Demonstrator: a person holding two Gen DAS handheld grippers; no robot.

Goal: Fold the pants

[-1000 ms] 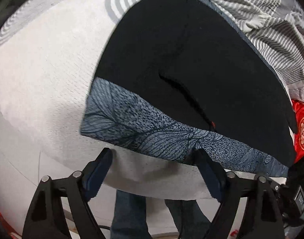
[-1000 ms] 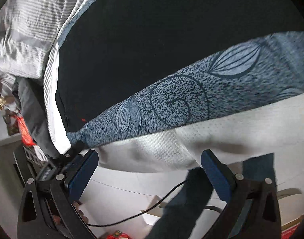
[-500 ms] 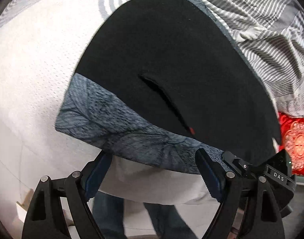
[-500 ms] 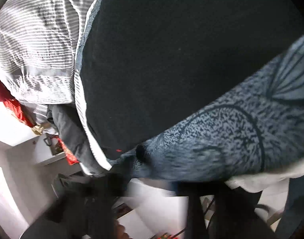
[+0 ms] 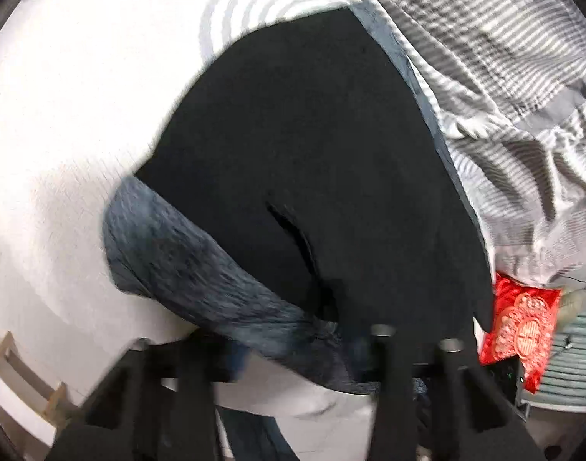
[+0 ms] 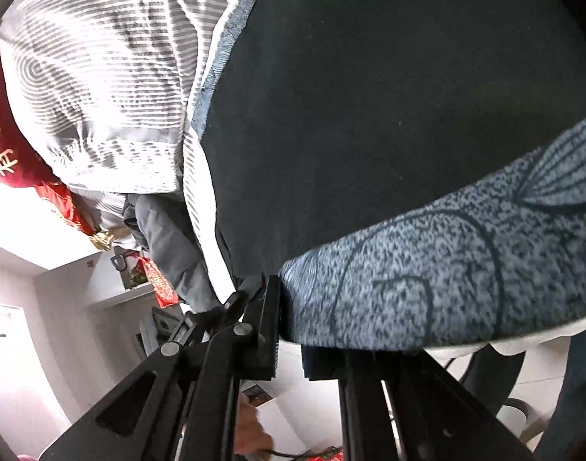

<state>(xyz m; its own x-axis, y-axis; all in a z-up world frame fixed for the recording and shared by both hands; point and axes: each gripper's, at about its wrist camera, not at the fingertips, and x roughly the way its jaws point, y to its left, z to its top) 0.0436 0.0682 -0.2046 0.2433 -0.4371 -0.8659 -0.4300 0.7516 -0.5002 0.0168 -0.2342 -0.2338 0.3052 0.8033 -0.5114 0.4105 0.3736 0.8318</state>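
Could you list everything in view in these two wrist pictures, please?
pants: one, black, spread flat on the bed.
band: one, blue-grey leaf pattern, along the pants' near edge.
bed: one, white, under the pants.
quilt: one, grey-and-white striped, bunched beyond the pants.
cushion: one, red with a pale pattern, below the quilt.
left gripper: one, black, jaws closing with the band bunched between them.
right gripper: one, black, jaws shut on the band's end.
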